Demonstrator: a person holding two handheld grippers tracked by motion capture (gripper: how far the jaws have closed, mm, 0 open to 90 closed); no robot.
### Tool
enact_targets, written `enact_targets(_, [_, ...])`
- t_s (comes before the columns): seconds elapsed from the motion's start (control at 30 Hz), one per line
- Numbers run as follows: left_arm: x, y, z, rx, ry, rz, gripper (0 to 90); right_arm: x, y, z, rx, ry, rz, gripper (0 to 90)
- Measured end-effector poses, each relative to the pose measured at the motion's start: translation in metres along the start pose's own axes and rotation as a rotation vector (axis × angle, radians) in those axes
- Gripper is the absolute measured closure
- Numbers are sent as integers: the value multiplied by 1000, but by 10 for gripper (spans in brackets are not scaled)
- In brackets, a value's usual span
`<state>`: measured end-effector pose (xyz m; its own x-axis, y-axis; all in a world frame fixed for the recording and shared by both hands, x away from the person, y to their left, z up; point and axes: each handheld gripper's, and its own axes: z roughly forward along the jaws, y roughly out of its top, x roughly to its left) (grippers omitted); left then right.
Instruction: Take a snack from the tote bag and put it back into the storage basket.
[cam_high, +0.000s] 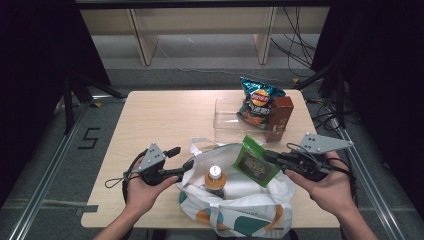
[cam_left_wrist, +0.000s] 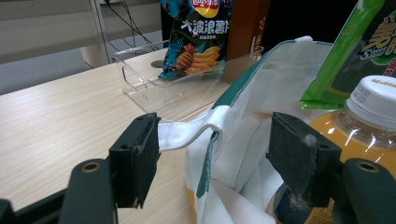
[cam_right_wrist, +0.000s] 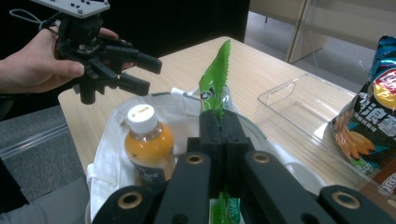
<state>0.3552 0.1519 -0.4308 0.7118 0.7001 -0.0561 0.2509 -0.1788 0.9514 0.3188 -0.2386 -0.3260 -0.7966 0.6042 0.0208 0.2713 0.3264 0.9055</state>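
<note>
Right tongs (cam_high: 274, 159) pinch green snack packet (cam_high: 256, 162), tilted above white tote bag (cam_high: 240, 205) at bench (cam_high: 160, 115) near edge. Left tongs (cam_high: 182, 159) spread astride bag strap (cam_left_wrist: 187, 133), touching left jaw, seen in left gripper view. Orange-drink bottle (cam_high: 215, 180) upright inside bag. Clear tray (cam_high: 227, 120) behind holds chip bag (cam_high: 256, 102).

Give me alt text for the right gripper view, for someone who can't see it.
The right gripper holds a green snack packet upright between its shut black jaws, above an open white tote bag containing an orange drink bottle. Across the bag, a hand holds the left gripper, jaws apart. On the wooden table, right, a clear plastic bin holds a blue chip bag.
</note>
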Motion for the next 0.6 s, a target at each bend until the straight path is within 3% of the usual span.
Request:
enact_targets(0.07, [0,0,0,0,0,0,332,0,1,-2,-2,-3,11,900])
enact_targets(0.17, [0,0,0,0,0,-1,332,-3,4,-3,-16,-17,-15,900])
enact_targets(0.23, [0,0,0,-1,-2,0,332,-2,5,-5,-14,-14,18,900])
enact_targets(0.33, [0,0,0,0,-2,1,332,-5,7,-5,-37,-28,-9,900])
enact_targets(0.6, [0,0,0,1,-2,1,332,-7,14,-8,-56,-39,-20,900])
